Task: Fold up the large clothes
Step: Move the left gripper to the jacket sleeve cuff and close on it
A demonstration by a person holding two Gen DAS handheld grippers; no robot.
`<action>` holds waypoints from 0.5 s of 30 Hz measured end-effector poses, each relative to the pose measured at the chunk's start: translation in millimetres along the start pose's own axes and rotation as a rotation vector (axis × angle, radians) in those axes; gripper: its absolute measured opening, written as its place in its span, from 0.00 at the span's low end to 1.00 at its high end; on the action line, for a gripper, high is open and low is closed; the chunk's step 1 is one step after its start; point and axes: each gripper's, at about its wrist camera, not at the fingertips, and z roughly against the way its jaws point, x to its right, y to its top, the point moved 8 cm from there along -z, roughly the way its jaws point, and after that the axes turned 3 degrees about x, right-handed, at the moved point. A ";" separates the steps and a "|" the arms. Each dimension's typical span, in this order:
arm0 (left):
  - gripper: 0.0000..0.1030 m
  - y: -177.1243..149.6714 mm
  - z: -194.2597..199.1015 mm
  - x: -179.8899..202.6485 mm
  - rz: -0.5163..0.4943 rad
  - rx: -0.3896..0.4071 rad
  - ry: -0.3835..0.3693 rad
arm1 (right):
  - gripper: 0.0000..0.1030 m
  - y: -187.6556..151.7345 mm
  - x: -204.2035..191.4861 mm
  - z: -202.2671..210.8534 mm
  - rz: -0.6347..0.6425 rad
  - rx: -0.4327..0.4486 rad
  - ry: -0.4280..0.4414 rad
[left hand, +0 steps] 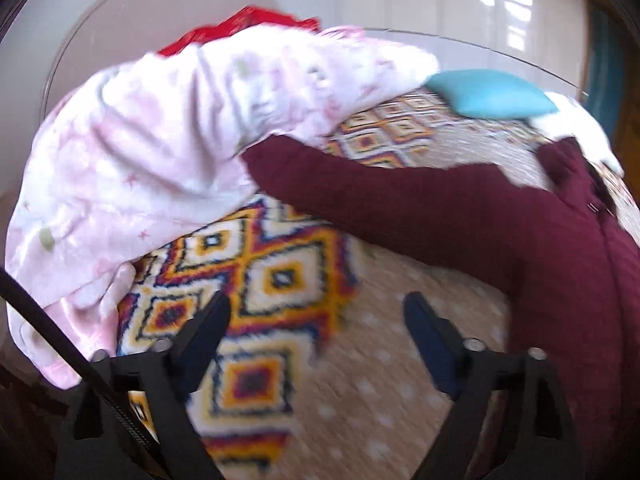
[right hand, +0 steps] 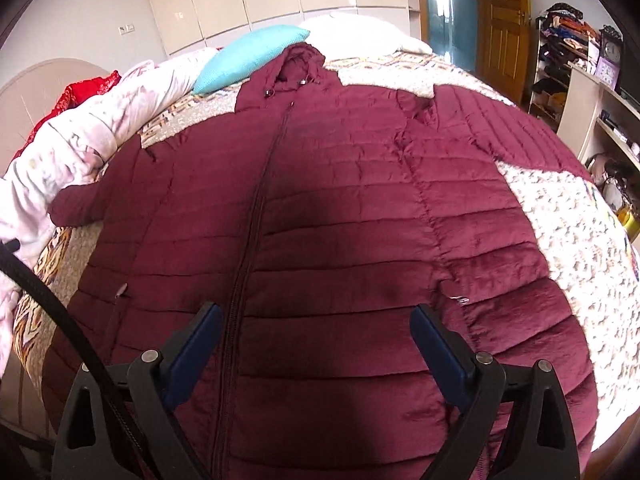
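Observation:
A maroon quilted hooded jacket (right hand: pixel 340 208) lies flat and zipped on the bed, hood towards the far end, both sleeves spread out. My right gripper (right hand: pixel 316 320) is open and empty, just above the jacket's lower front beside the zipper. In the left wrist view the jacket's sleeve (left hand: pixel 400 200) stretches across the patterned bedspread (left hand: pixel 260 264). My left gripper (left hand: pixel 316 312) is open and empty above the bedspread, short of that sleeve.
A pink blanket (left hand: pixel 140 152) is bunched along the left side of the bed, with red cloth (left hand: pixel 240 24) behind it. A turquoise cushion (right hand: pixel 252 52) and a white pillow (right hand: pixel 352 32) lie at the far end. Shelves and a desk (right hand: pixel 592 92) stand at the right.

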 end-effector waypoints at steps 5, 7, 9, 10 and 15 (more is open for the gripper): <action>0.74 27.0 -53.1 -36.6 0.095 -0.041 0.030 | 0.94 -4.2 -7.4 -14.4 0.007 -0.020 -0.009; 0.74 32.6 -77.3 -42.2 0.148 -0.078 0.013 | 0.94 -4.7 -10.9 -19.3 0.024 -0.015 -0.022; 0.74 35.4 -102.0 -44.9 0.191 -0.120 0.004 | 0.94 -4.6 -14.8 -21.9 0.051 -0.003 -0.038; 0.74 35.6 -111.4 -43.5 0.204 -0.137 0.000 | 0.94 -4.1 -16.9 -23.1 0.064 0.002 -0.040; 0.74 40.2 -159.2 -33.1 0.256 -0.208 -0.022 | 0.96 -4.5 -20.1 -30.3 0.082 0.012 -0.040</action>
